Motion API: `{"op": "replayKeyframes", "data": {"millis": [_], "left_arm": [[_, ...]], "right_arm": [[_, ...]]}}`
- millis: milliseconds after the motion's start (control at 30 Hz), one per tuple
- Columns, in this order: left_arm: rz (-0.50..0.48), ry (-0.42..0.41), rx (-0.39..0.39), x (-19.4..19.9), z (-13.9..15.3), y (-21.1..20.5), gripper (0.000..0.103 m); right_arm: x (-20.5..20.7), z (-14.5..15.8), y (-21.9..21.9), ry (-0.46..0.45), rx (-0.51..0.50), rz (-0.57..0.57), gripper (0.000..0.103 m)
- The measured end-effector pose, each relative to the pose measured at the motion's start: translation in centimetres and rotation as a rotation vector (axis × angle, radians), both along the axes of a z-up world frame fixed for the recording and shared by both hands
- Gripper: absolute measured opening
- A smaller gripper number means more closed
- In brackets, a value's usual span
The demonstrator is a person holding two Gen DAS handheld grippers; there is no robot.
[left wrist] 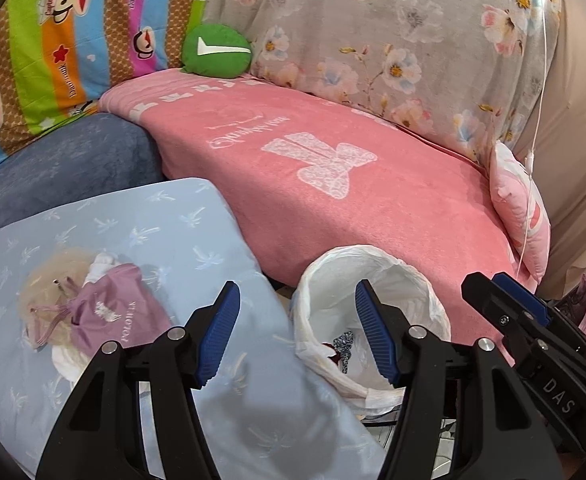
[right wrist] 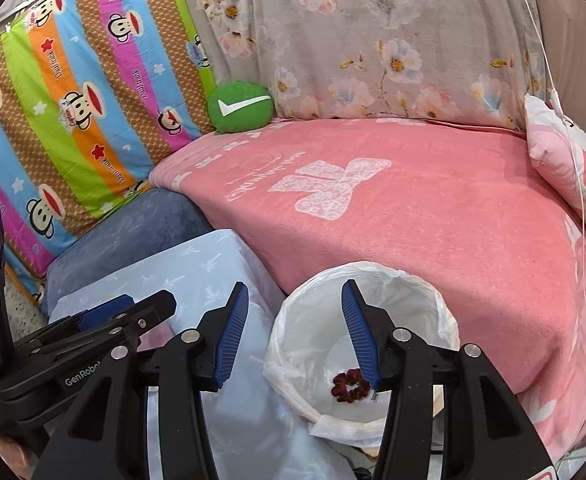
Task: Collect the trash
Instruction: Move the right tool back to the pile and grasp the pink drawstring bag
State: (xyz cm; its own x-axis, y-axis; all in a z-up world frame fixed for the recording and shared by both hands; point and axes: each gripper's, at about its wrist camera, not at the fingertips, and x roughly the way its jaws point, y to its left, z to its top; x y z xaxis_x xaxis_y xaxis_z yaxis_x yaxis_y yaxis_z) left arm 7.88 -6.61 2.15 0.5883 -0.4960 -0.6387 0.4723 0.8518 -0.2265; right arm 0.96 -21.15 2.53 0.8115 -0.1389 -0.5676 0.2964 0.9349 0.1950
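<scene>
White plastic liner bin [right wrist: 367, 312], beside the pink blanket [right wrist: 433, 216]: holds one dark red scrunchie [right wrist: 349, 386] and pale scraps. My left gripper [left wrist: 295, 334] and right gripper [right wrist: 295, 334] hang half-open and empty over its rim. Risk: a finger snagging the loose liner could tip the bin.

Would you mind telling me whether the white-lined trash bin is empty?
Not empty: inside the trash bin lies a dark red scrunchie on the white liner.
</scene>
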Motion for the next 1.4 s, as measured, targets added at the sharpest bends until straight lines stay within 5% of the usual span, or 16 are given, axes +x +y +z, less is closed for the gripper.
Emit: {"op": "replayKeyframes", "data": {"millis": [767,1400], "left_arm": [[0.207,0.042,-0.013,0.9,-2.0,10.4,0.08],[0.427,0.155,-0.023,3.0,-6.6,21.3,0.081]], "right_arm": [[2.5,-1.6,10.2,0.06,-0.031,0.193,0.064],[8.3,-7.5,19.6,0.176,-0.031,0.357,0.066]]}}
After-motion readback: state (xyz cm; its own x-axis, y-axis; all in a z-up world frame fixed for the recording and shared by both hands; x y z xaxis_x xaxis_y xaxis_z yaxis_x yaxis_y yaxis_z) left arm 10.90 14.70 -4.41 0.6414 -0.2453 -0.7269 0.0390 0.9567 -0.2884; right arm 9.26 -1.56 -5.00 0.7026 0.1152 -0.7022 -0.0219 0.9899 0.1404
